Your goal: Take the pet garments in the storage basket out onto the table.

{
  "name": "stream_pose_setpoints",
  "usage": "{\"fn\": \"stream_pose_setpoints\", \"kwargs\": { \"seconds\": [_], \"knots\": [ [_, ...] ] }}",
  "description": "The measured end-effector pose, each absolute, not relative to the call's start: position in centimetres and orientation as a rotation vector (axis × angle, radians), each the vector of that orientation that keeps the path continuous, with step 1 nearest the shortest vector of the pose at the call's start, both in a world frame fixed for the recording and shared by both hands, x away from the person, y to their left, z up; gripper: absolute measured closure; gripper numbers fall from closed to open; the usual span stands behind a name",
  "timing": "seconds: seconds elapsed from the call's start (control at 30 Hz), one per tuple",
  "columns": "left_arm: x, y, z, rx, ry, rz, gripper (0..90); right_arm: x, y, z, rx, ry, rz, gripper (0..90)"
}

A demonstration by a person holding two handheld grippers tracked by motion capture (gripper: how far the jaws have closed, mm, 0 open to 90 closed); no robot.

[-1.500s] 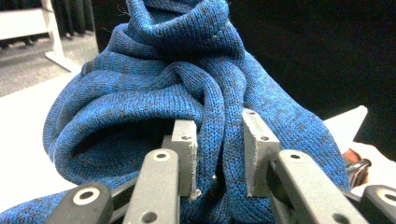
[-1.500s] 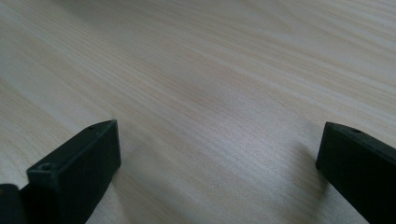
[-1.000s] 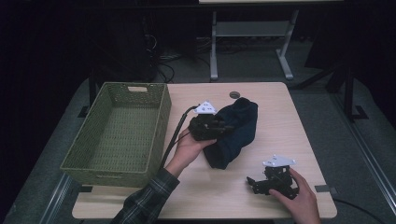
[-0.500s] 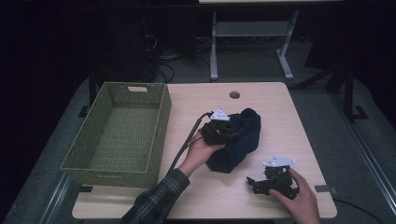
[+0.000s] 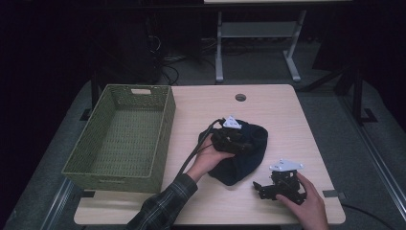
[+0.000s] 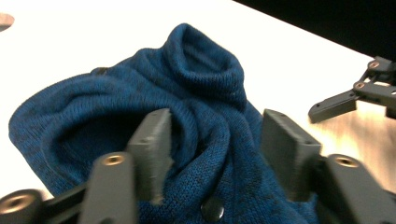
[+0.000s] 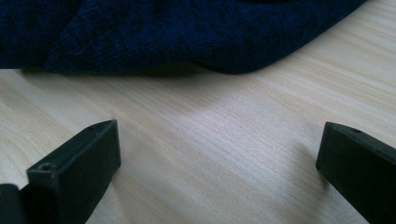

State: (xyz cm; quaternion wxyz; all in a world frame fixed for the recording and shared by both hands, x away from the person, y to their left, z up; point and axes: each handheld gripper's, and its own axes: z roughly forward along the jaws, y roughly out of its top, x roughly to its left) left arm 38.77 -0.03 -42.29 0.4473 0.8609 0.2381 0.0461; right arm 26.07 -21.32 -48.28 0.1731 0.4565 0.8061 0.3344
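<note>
We've got the blue knit (image 5: 246, 155) lying diagonally, collar toward the worktop's (image 5: 268, 103) far edge; left claw (image 6: 212, 161) spread over its folds, right claw (image 5: 262, 188) wide, empty.

**What the views cut off or hide**

In the high view the left gripper (image 5: 235, 142) covers part of the blue knitted garment (image 5: 244, 155), and the sleeve (image 5: 160, 208) runs off the bottom edge. In the right gripper view the garment is cropped by the top edge.
</note>
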Motion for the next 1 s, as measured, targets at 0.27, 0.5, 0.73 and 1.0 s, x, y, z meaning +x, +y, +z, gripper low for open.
{"fn": "stream_pose_setpoints", "kwargs": {
  "seconds": [0.27, 0.5, 0.73, 1.0],
  "knots": [
    [37.5, 1.0, -40.9, 2.161, 0.582, 0.165, 23.1, 26.0, -21.3, -48.3, 1.3, 2.288, 0.948, 0.0],
    [36.1, 2.4, -40.4, 2.166, 0.591, 0.194, 17.5, 26.0, -21.3, -48.3, 1.303, 2.288, 0.947, 0.0],
    [34.7, 3.9, -40.7, 2.171, 0.603, 0.21, 15.9, 26.1, -21.3, -48.3, 1.297, 2.289, 0.947, 0.0],
    [33.1, 5.8, -41.5, 2.167, 0.632, 0.221, 14.9, 26.0, -21.3, -48.3, 1.304, 2.289, 0.948, 0.0]
  ]
}}
